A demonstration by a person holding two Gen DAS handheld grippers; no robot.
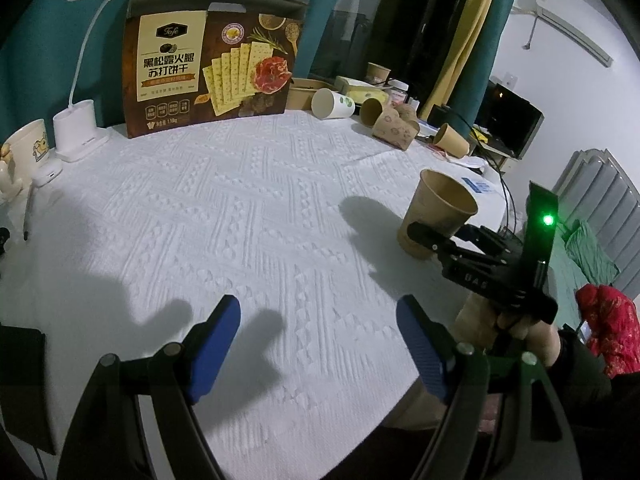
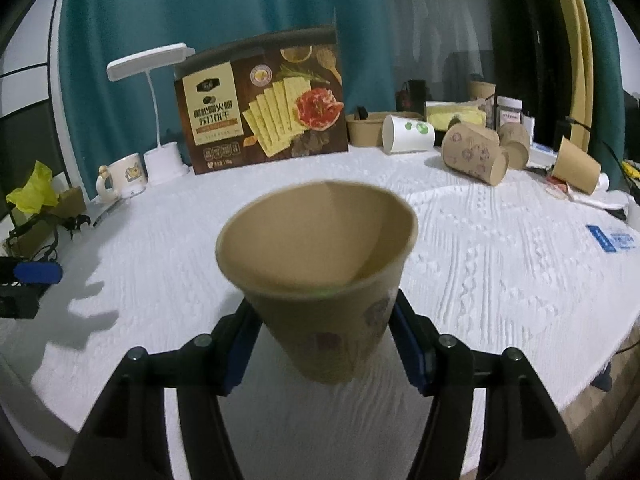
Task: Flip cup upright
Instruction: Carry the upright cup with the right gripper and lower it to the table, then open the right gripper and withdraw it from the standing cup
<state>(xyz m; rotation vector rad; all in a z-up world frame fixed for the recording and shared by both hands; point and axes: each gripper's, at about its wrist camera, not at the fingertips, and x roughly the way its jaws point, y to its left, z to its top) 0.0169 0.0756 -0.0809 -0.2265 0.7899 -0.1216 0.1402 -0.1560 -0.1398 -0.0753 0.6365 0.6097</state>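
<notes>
While my right gripper [image 2: 320, 340] holds the cup [image 2: 320, 276] between its jaws, mouth up and axis near vertical with a slight tilt, the base sits on or just above the counter [image 2: 500, 280]. My left gripper [image 1: 320, 344] hangs wide open, well apart.

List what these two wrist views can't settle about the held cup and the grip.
- Brown cup base contact with the tablecloth: right wrist view blurred; in the left wrist view the right gripper covers it.
- Printed motifs: smeared by blur.
- Far finger pad: hidden behind the cup in the left wrist view.
</notes>
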